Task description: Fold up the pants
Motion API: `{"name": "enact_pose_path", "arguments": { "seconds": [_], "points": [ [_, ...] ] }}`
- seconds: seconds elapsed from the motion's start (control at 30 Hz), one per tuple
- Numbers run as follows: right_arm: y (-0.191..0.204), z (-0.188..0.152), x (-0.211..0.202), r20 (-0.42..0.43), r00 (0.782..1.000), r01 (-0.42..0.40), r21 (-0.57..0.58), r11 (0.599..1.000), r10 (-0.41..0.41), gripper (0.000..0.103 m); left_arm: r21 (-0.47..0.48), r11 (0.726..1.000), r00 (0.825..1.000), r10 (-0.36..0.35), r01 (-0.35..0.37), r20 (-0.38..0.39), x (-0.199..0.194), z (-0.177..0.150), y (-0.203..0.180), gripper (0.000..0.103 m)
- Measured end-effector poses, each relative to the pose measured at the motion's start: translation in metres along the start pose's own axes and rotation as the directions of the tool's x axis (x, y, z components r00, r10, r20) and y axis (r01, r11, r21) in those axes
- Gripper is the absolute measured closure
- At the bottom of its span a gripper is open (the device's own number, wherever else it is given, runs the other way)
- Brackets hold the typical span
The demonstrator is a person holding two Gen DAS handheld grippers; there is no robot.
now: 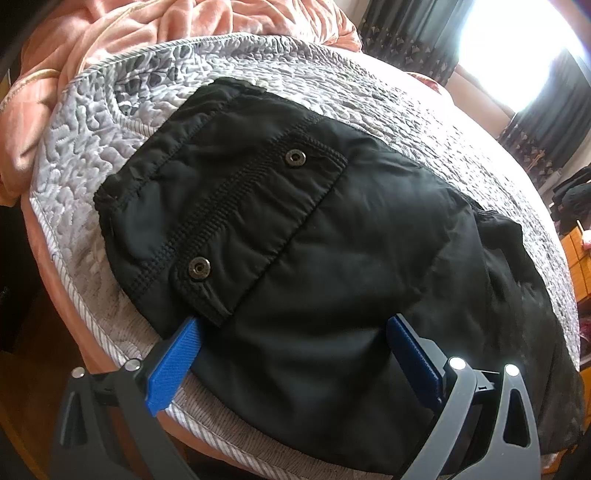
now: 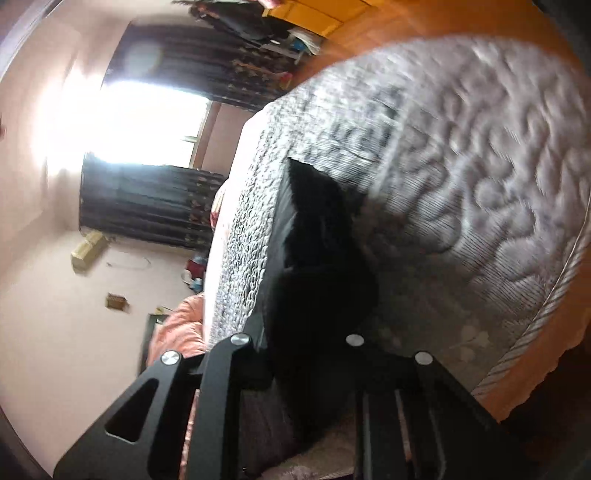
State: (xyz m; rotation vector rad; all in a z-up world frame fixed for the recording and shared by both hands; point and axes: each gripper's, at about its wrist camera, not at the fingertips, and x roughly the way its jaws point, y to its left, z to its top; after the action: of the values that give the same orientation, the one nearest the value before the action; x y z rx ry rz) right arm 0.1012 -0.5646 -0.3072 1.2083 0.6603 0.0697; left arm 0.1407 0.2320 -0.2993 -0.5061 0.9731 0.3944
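Left wrist view: the pants (image 1: 314, 229) lie partly folded on the quilt (image 1: 92, 155), waistband and two snaps facing up, close to the near edge of the bed. My left gripper (image 1: 291, 354) is spread wide, one blue finger (image 1: 177, 362) on each side of a broad band of cloth; the pads do not press it, so I judge it released, resting there and holding nothing down.

In the right wrist view my right gripper (image 2: 314, 350) is clenched on a black fold of the pants (image 2: 317, 236), and the cloth goes up from the jaws. The picture is blurred and tilted, so I cannot see how deep the bite is.

The risk, I think, is that a thin pinch slips out when I carry this end over, or that the pull drags the whole pile, because the left side pins nothing. The padded cloth may also spring open again.

The near edge is close under both grippers, so the cloth can slide off there. Toward the pink blanket (image 1: 129, 33) the quilt is free, and this gives me room.
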Motion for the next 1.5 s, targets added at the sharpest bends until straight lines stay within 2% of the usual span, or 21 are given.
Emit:
{"name": "enact_pose_path", "arguments": {
  "seconds": [0.13, 0.27, 0.47, 0.8, 1.13, 1.5],
  "points": [
    [0.042, -0.006, -0.009, 0.015, 0.999, 0.05, -0.109, 0.993, -0.048, 0.087, -0.011, 1.0, 1.0, -0.018, 0.018, 0.004, -0.001, 0.0, 0.003, 0.004],
    [0.089, -0.019, -0.016, 0.039, 0.994, 0.105, -0.236, 0.966, -0.098, 0.087, -0.017, 0.999, 0.999, -0.031, 0.031, 0.008, -0.001, 0.0, 0.005, 0.004],
    [0.136, -0.032, -0.021, 0.071, 0.989, 0.145, -0.343, 0.928, -0.128, 0.087, -0.033, 0.997, 0.998, -0.064, 0.064, 0.011, -0.001, 0.002, 0.011, 0.004],
    [0.19, -0.055, -0.031, 0.126, 0.978, 0.207, -0.476, 0.854, -0.166, 0.088, -0.04, 0.995, 0.995, -0.095, 0.095, 0.012, -0.002, 0.002, 0.019, 0.004],
    [0.236, -0.081, -0.03, 0.198, 0.96, 0.278, -0.606, 0.746, -0.197, 0.088, -0.039, 0.993, 0.994, -0.108, 0.108, 0.008, -0.002, 0.003, 0.023, 0.004],
    [0.256, -0.092, -0.036, 0.248, 0.952, 0.298, -0.639, 0.709, -0.177, 0.088, -0.026, 0.996, 0.996, -0.087, 0.087, -0.004, 0.001, 0.004, 0.019, 0.004]
  ]
}}
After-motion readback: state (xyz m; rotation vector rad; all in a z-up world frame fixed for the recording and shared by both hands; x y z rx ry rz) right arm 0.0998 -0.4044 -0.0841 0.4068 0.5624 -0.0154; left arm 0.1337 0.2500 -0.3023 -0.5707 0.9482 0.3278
